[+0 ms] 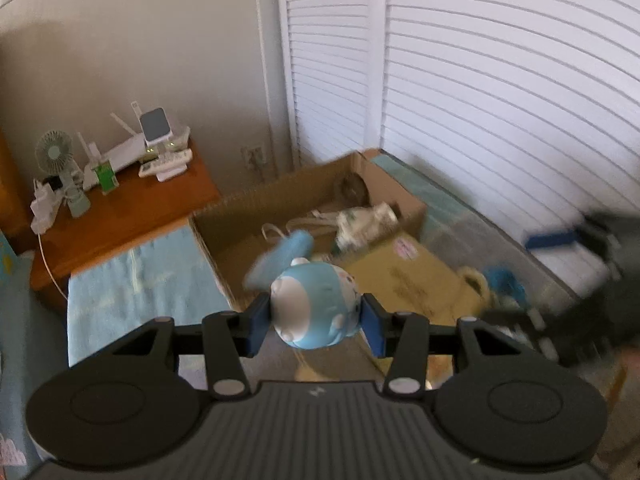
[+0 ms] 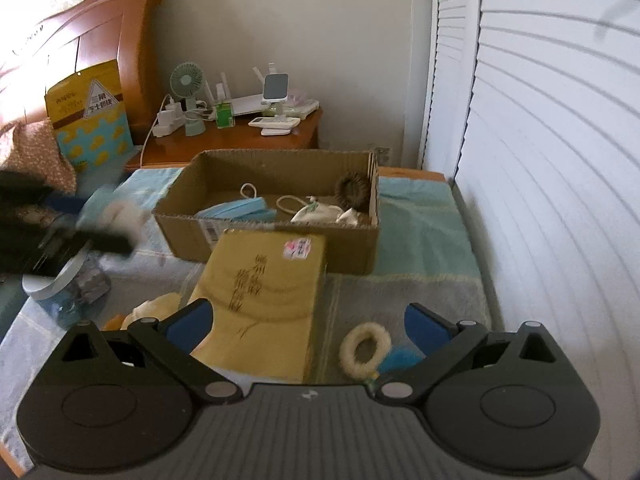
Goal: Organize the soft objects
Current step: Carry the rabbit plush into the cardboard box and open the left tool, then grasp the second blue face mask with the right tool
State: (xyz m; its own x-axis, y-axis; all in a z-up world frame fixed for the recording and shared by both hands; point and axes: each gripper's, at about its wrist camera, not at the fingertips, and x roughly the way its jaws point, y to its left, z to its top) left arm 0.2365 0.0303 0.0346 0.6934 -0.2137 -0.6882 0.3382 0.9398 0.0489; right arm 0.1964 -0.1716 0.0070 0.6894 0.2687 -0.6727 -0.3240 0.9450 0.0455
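My left gripper (image 1: 316,320) is shut on a blue and white plush toy (image 1: 316,306), held in the air just in front of the open cardboard box (image 1: 224,240). In the box (image 2: 192,184) lie a blue face mask (image 2: 240,208), a white pouch (image 2: 320,212) and a brown fuzzy ring (image 2: 354,190). My right gripper (image 2: 308,320) stands wide open over the blanket with nothing between its fingers. A cream fluffy ring (image 2: 365,350) and a blue fluffy piece (image 2: 400,360) lie just below it. The left gripper with the plush (image 2: 112,216) shows blurred at the left of the right wrist view.
A yellow flat carton (image 2: 264,292) leans against the box front. A clear jar with a pale lid (image 2: 60,288) stands at left beside a cream soft object (image 2: 156,308). A wooden nightstand (image 2: 240,140) with a fan and gadgets is behind; white louvred doors (image 2: 540,160) at right.
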